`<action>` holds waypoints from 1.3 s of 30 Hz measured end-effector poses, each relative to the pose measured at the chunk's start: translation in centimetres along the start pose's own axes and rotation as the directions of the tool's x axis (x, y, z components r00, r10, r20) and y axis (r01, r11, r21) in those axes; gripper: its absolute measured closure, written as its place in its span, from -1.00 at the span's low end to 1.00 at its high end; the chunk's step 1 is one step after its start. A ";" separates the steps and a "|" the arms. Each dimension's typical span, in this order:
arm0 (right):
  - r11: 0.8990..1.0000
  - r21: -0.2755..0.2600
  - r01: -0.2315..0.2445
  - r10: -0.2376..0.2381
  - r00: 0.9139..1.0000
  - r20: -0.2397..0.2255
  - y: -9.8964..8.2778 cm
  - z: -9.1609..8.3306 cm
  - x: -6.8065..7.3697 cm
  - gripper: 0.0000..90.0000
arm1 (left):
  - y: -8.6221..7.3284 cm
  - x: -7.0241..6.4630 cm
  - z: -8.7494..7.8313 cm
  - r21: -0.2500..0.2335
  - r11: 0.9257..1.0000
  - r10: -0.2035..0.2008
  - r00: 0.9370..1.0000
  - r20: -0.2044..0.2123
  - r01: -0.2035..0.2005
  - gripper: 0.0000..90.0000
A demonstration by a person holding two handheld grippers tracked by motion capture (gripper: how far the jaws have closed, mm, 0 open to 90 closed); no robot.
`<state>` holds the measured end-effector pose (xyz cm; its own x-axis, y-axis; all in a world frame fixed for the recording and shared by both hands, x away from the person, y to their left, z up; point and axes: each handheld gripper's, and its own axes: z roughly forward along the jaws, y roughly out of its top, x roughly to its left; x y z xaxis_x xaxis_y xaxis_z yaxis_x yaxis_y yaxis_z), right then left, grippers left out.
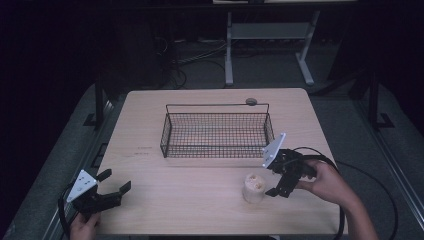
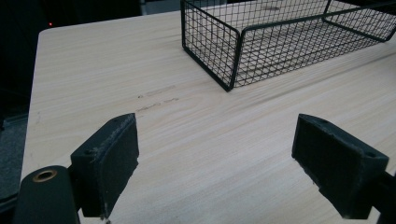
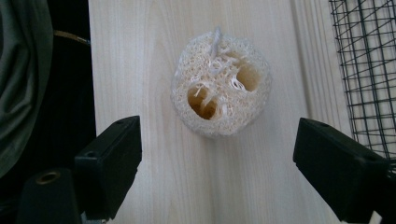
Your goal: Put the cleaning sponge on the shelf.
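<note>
Claws both spread wide, right claw (image 3: 217,172) above loofah (image 3: 220,84) — untouched, left claw (image 2: 217,163) empty.

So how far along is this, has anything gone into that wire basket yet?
Nothing looks done yet: the wire basket is empty. In hand: the right hand-held gripper is open beside the loofah sponge, which stands on the table ungrasped. The left hand-held gripper waits open near the table's front corner. Probably left: grasping the sponge and perhaps moving it to the basket.
</note>
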<state>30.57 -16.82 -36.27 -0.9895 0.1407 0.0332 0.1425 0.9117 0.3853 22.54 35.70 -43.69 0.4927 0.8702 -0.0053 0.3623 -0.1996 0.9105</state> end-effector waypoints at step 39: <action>0.999 0.052 0.018 -0.015 0.998 -0.055 1.9 3.6 -0.8 -0.56 | 0.1 0.0 -0.1 -0.012 1.000 -0.002 1.000 0.006 0.002 -0.69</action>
<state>31.77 -13.78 -38.86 -0.9914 0.1054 0.0783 0.1258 0.9328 0.3376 22.48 35.72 -43.52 0.4963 0.8681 -0.0095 0.3535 -0.1920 0.9155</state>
